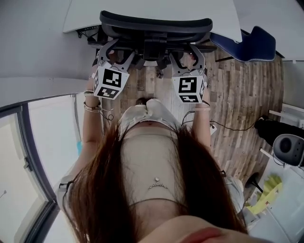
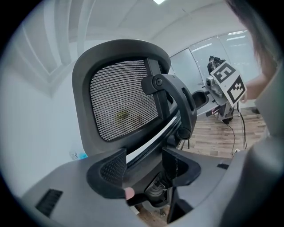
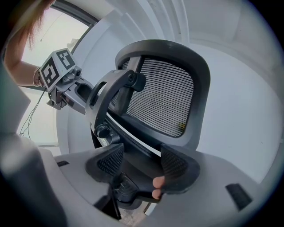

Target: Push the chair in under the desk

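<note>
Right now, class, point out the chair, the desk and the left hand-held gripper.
chair (image 1: pixel 156 23): head view, top of backrest.
desk (image 1: pixel 199 9): head view, bare white top.
left hand-held gripper (image 2: pixel 144 165): left gripper view, midway between fingertips.

Underfoot it's a wood-plank floor (image 1: pixel 242 95), and the black office chair (image 1: pixel 156 26) stands on it at the white desk (image 1: pixel 142 9). A black cable (image 1: pixel 235 129) trails loose across the planks on the right.

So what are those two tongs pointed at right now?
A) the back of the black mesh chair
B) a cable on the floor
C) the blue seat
A: the left tongs and the right tongs each show the chair back frame between parted jaws.
</note>
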`<state>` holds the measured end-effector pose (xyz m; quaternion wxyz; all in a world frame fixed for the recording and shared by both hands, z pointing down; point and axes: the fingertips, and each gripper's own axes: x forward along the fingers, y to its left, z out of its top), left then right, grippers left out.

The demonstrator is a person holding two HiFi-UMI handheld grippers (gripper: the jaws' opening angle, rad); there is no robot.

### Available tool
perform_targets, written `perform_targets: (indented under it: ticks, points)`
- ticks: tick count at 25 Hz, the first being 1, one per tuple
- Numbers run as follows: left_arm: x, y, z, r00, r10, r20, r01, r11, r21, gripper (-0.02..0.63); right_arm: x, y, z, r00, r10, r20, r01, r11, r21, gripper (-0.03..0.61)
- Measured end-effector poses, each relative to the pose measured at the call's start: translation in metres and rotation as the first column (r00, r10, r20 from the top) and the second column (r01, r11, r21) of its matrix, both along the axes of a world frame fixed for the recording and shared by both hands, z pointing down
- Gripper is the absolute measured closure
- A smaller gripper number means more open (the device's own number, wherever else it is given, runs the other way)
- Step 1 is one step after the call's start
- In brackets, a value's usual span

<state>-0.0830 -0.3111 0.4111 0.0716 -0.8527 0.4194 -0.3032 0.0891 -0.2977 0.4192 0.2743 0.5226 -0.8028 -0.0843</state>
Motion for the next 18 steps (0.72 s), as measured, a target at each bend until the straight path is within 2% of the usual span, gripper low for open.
perform_targets:
  ticks: [18]
  points:
    - [0.013, -0.045, 0.001, 1.000, -0.002, -0.012, 0.002, 1.000, -0.009, 0.365, 0.012, -0.044, 0.001, 1.000, 0.006, 0.004, -0.006, 1.000, 0.007, 0.310]
